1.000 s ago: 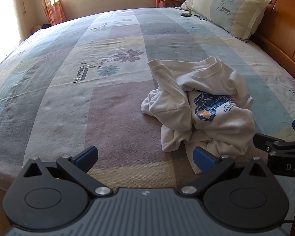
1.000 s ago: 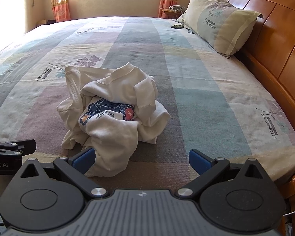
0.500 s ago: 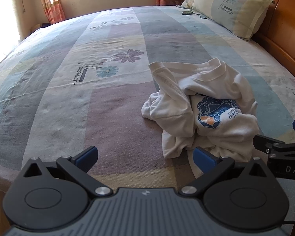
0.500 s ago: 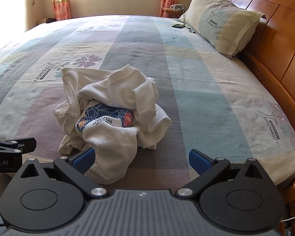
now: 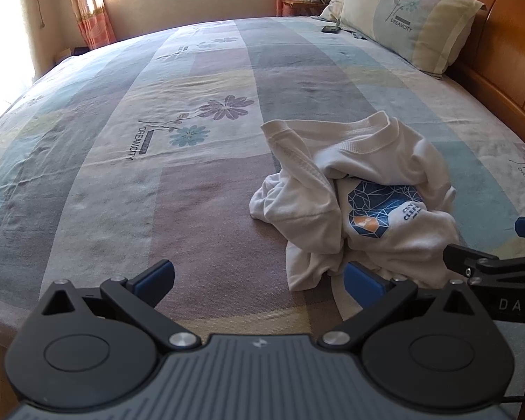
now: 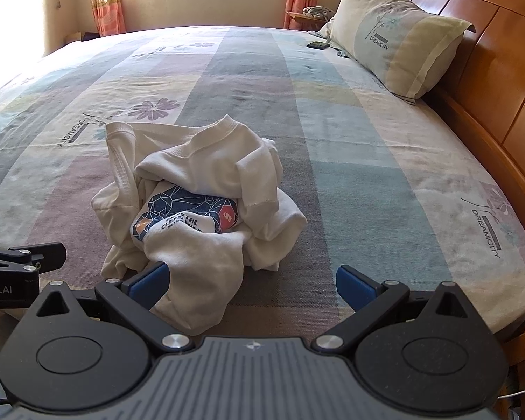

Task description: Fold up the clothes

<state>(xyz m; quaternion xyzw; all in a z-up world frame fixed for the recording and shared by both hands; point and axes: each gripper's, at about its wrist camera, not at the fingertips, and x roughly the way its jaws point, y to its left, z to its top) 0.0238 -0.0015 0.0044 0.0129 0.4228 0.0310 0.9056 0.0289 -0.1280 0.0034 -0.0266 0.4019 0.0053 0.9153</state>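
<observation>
A white T-shirt (image 5: pixel 360 189) (image 6: pixel 199 206) lies crumpled in a loose heap on the bed (image 5: pixel 206 182) (image 6: pixel 367 161), near its front edge. The ribbed collar sits at the heap's 12 o'clock, arched upward. A hemmed edge rises at 10 o'clock. A blue geometric print with orange and white lettering shows in the middle, partly buried in folds. A fold trails toward 6 o'clock.
</observation>
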